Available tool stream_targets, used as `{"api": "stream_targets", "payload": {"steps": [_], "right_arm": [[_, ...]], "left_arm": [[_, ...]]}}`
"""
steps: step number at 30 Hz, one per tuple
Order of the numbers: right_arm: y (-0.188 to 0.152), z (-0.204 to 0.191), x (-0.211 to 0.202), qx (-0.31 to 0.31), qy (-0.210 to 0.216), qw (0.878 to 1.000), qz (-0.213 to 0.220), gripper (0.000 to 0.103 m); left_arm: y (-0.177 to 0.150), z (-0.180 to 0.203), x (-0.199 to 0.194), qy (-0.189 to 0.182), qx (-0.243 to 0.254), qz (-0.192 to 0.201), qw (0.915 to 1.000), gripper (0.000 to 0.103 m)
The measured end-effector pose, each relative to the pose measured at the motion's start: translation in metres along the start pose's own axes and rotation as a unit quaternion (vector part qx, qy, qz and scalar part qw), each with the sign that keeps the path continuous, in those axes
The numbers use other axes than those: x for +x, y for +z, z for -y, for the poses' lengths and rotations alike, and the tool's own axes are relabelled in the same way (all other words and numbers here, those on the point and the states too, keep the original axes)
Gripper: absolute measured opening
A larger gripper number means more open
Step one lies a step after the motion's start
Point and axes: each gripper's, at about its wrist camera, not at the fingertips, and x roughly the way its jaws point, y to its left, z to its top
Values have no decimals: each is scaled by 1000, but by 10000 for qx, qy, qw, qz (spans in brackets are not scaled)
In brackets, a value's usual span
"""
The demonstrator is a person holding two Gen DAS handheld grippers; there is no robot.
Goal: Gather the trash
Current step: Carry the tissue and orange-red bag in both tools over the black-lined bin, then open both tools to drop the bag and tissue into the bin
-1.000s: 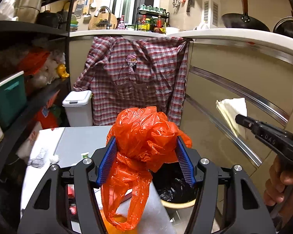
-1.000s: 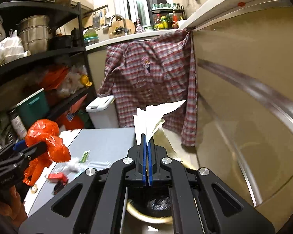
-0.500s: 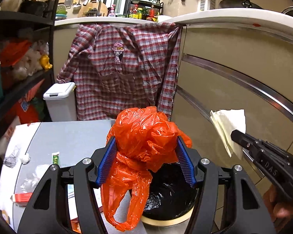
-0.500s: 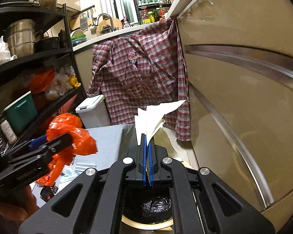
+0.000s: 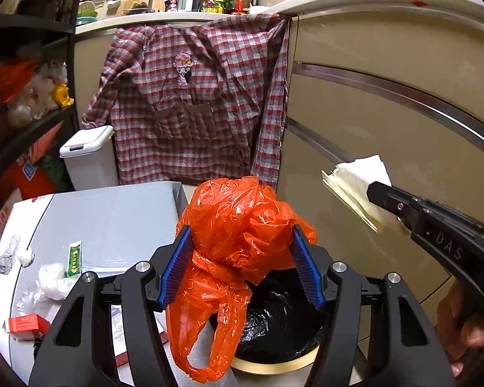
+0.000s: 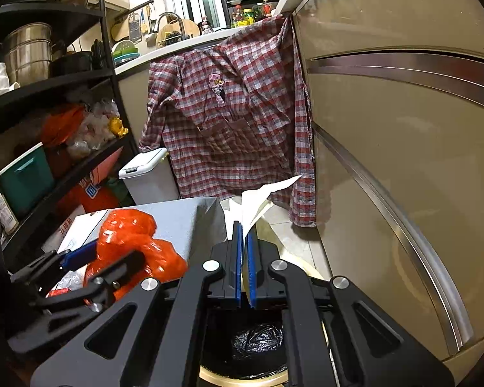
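The orange bag (image 5: 242,225) is bulging between the blue fingers (image 5: 176,271) of the left gripper (image 5: 242,267), which is squeezing it from both sides while its loose handles are dangling over the near rim of the bin (image 5: 274,359). The bin, lined in black plastic, is sitting just below both grippers, beside the grey counter (image 5: 113,216). The right gripper (image 6: 244,258) is pinching a folded white paper (image 6: 255,200) between its nearly closed fingers (image 6: 237,258), holding it upright above the bin (image 6: 216,379); from the left view the paper (image 5: 358,187) is hanging to the right of the bag, apart from it. On the counter a green sachet (image 5: 75,256), white wads (image 5: 51,280) and a red box (image 5: 27,322) are lying. Behind, a plaid shirt (image 5: 196,103) is hanging from the worktop edge, with a white pedal bin (image 5: 88,158) standing to its left.
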Motion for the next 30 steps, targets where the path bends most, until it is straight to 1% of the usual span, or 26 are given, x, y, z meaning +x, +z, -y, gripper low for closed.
{"api": "stream_targets", "payload": {"steps": [7, 13, 18, 20, 21, 22, 30], "right_arm": [[-3, 4, 3, -8, -33, 10000, -52, 6], [-3, 5, 5, 0, -21, 10000, -85, 6], [-3, 7, 7, 61, 8, 9999, -119, 6], [-4, 8, 8, 65, 6, 9999, -141, 21], [-5, 9, 8, 75, -33, 9998, -165, 44], [-5, 9, 8, 85, -62, 9998, -149, 54], [-6, 11, 5, 131, -93, 9998, -117, 54]], "left_arm": [[0, 4, 10, -41, 29, -57, 10000, 60], [-4, 8, 12, -92, 115, -74, 9999, 61], [-3, 7, 16, -104, 84, -115, 9998, 62], [-2, 7, 17, -142, 106, -132, 9998, 69], [-1, 8, 17, -148, 136, -127, 9997, 75], [0, 8, 17, -122, 153, -111, 9997, 76], [-4, 3, 16, -64, 78, -140, 9999, 77]]}}
